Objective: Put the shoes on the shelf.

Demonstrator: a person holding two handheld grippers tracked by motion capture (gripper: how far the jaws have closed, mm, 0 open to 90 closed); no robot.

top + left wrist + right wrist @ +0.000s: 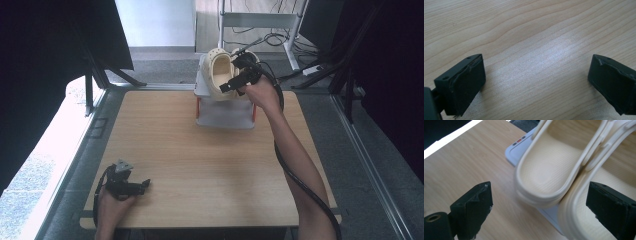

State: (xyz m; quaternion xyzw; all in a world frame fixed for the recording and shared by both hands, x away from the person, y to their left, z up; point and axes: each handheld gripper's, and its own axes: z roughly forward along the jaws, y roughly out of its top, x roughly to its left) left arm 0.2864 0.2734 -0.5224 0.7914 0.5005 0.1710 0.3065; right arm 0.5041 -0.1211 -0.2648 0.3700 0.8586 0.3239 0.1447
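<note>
My right gripper (pixel 537 207) has its fingers (pixel 472 207) spread wide and released, nothing between them. They straddle the heel end of a pair of cream clogs (pixel 549 170), one finger out over bare wood, the other level with the side of the nearer clog; I cannot tell whether that finger touches it. From the high view, the right gripper (pixel 239 75) sits at the far edge of the surface (pixel 200 165), reaching up to the clogs (pixel 220 70).

The clogs rest side by side, touching, on a small grey rack (pixel 225 115) with red legs, their open tops tipped toward my side. I judge the rack keeps them raised and tilted so that the heels present themselves to an approach from the front. The wide spread of the fingers suits a bulky, soft-walled shoe, and I take this as the approach before a grasp, or the moment just after a release; the frames do not settle which.

My left gripper (pixel 127 184) lies at the near left corner of the surface, well apart from the rack. Its fingers (pixel 461 82) are likewise parted and released, bare wood grain (pixel 536 50) between them. I judge it is parked there to stay clear of the right arm's reach.
</note>
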